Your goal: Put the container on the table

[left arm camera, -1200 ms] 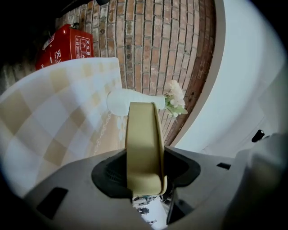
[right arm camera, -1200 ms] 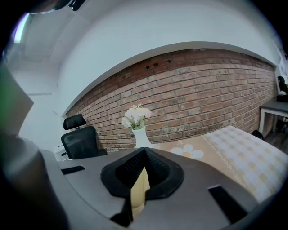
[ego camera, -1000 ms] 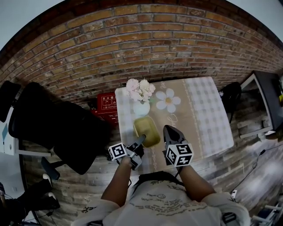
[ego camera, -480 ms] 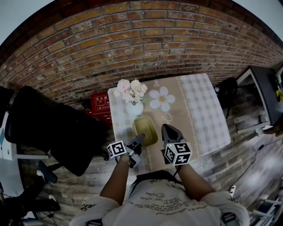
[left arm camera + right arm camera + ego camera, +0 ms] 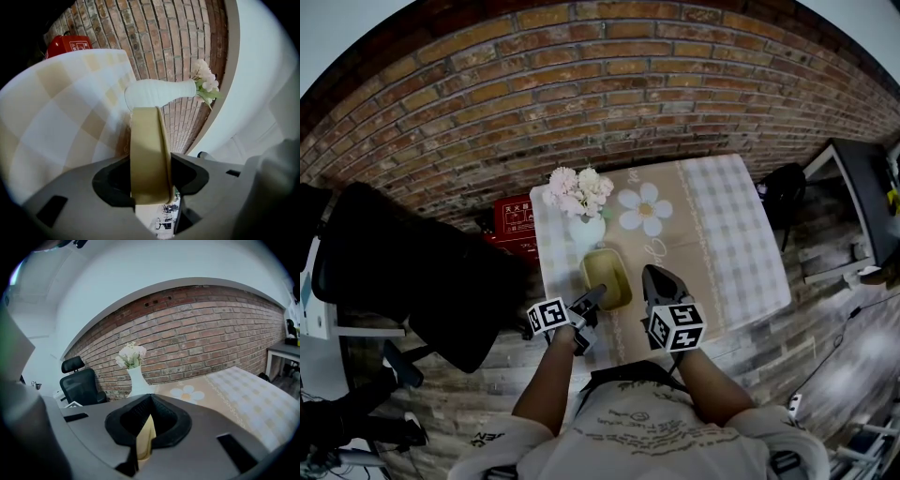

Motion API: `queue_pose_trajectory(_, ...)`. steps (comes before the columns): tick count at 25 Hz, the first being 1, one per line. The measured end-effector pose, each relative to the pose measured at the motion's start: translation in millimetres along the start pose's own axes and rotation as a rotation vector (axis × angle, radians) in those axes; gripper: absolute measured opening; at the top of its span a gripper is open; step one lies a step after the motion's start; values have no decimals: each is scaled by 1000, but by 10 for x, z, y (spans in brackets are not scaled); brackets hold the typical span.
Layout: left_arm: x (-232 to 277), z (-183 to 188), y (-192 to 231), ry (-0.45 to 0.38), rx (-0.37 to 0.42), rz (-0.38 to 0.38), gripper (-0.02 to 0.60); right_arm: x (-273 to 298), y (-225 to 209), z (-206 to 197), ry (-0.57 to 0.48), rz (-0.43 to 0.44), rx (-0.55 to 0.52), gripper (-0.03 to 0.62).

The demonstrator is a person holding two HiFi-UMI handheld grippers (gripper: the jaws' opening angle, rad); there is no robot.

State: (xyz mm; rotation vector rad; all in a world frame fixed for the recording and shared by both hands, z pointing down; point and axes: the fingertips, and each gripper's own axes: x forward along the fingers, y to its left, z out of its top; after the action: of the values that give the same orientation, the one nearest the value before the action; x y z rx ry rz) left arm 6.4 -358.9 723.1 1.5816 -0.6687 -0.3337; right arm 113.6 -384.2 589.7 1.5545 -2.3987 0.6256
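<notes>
The olive-yellow container (image 5: 607, 278) hangs low over the near left part of the table (image 5: 722, 234), just in front of the white vase (image 5: 586, 230). My left gripper (image 5: 591, 302) is shut on its near wall, and the left gripper view shows the yellow wall (image 5: 149, 150) edge-on, clamped between the pads of that gripper (image 5: 150, 176). Whether its base touches the cloth is hidden. My right gripper (image 5: 656, 279) stands just right of the container. In its own view the right gripper (image 5: 146, 425) has its jaws together, with only a pale sliver in the slit.
Pink-white flowers (image 5: 578, 190) fill the vase (image 5: 138, 380). A brick wall (image 5: 609, 84) backs the table. A black office chair (image 5: 422, 272) stands at the left, with a red box (image 5: 516, 220) on the floor behind it. A dark desk (image 5: 862, 206) is at the right.
My left gripper has sunk a little toward the cloth with the container in it. The right gripper has kept its place.
</notes>
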Motion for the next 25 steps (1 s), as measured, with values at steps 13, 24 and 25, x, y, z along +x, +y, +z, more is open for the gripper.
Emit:
queue_pose_trajectory(13,-258,106,309,11,338,383,287,-45,139,26,-8,13,-71,3)
queue_pose_trajectory(24,-441,164,283,12,486,509,302,-74,171,77,-20,22,-93,3)
queue_pose_trajectory(25,-451,170,266,8,484,505,302,-72,175,87,-21,23,-94,3)
